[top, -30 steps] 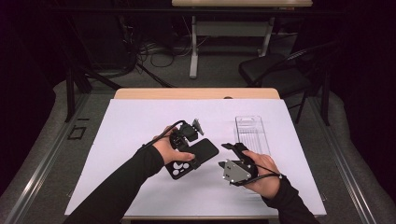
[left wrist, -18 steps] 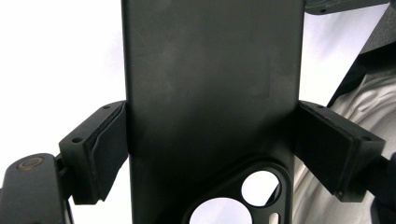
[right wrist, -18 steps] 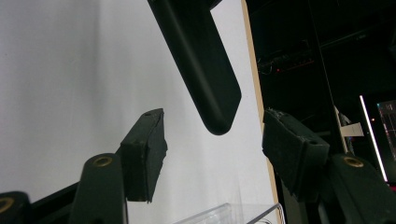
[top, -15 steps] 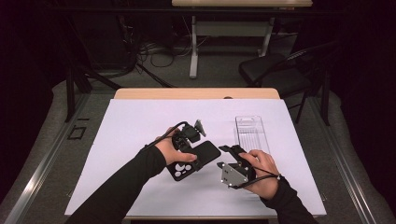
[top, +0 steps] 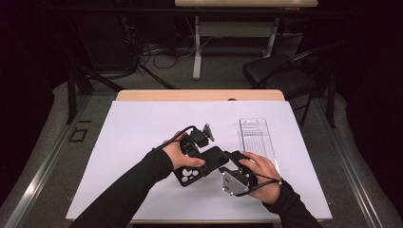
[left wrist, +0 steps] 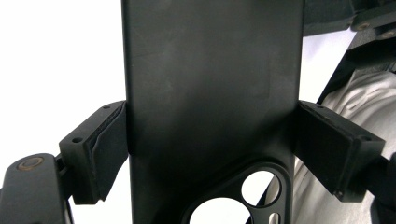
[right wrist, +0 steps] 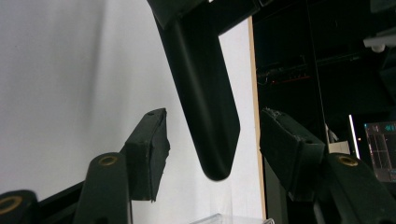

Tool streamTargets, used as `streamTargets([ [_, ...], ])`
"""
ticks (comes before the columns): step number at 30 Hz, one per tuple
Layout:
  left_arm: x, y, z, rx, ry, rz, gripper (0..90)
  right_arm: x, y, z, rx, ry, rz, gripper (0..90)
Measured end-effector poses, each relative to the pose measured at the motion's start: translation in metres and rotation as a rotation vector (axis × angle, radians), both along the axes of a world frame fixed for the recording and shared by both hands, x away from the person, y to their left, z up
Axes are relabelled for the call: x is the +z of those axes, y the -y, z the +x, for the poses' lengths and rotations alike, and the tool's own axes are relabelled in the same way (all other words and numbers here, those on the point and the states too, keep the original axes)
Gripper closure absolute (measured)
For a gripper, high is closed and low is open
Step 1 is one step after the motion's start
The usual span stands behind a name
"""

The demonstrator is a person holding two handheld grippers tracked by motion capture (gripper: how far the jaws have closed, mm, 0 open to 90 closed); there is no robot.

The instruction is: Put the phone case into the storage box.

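Clamping the black phone case [left wrist: 210, 93] across its width, the left gripper [top: 197, 142] holds it above the white table [top: 142, 133], near the front edge. Right gripper [right wrist: 212, 140]: jaws have just been closing, the case's end between them, pads apart from it.

Black sleeves [top: 128, 190]; black gripper [top: 231, 164], grey plate.
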State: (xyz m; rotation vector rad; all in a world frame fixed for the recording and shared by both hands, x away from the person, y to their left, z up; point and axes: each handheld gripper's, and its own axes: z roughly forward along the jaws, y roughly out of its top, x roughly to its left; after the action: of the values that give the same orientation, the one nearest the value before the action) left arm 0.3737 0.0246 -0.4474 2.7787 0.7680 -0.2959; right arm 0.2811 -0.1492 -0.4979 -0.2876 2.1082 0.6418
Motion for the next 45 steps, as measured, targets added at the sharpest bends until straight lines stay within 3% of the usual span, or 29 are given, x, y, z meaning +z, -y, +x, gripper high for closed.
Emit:
streamTargets([
  [2, 0.000, 0.002, -0.001, 0.000, -0.002, 0.000, 14.3, 0.000, 0.000, 0.000, 0.015, 0.012, -0.025, 43.1],
  [7, 0.000, 0.005, -0.003, -0.006, -0.004, -0.001, 14.3, -0.002, -0.002, -0.002, 0.036, 0.026, -0.029, 44.2],
  [12, 0.001, 0.007, -0.004, -0.020, -0.007, -0.001, 14.3, -0.004, -0.005, -0.002, 0.038, 0.029, -0.028, 45.2],
  [14, 0.001, 0.008, -0.005, -0.016, -0.005, -0.008, 14.3, -0.003, -0.004, -0.003, 0.039, 0.033, -0.059, 45.9],
  [25, 0.003, 0.012, -0.008, -0.033, -0.012, -0.003, 14.3, -0.006, -0.006, -0.003, 0.058, 0.059, -0.088, 50.1],
  [30, 0.003, 0.014, -0.008, -0.039, -0.013, 0.001, 14.3, -0.008, -0.006, -0.004, 0.039, 0.061, -0.106, 50.8],
  [45, 0.004, 0.016, -0.007, -0.039, -0.032, -0.007, 14.3, -0.010, -0.008, -0.003, 0.048, 0.143, -0.163, 58.2],
])
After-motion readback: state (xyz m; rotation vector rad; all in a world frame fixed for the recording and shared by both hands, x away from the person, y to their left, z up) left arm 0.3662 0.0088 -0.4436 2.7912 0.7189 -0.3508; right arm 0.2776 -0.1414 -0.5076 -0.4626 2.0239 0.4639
